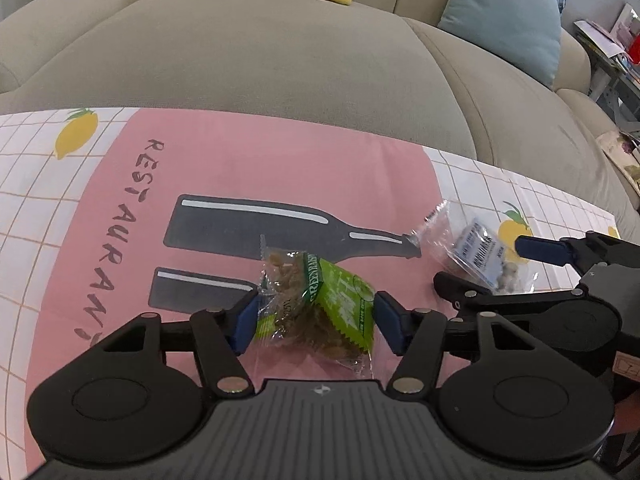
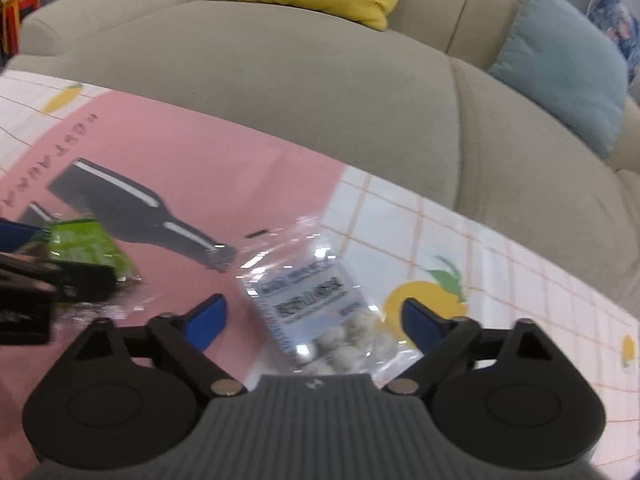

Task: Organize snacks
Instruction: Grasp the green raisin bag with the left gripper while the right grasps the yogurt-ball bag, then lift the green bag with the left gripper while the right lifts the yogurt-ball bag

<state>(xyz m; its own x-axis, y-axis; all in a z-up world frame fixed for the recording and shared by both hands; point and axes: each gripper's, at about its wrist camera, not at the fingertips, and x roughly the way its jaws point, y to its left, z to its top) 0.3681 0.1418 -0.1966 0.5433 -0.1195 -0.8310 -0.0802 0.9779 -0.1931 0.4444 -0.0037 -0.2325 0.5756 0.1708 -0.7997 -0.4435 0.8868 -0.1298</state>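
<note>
Claws (image 1: 315, 322) (image 2: 314, 322) around green packet (image 1: 320, 308), clear packet (image 2: 320, 312)

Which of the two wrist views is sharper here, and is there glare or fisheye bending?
Left wrist view: sharp, the green snack packet print legible, sofa and tablecloth edge bowed by the fisheye. Right wrist view: motion-blurred throughout, glare spots on the clear packet, same bowing.
</note>
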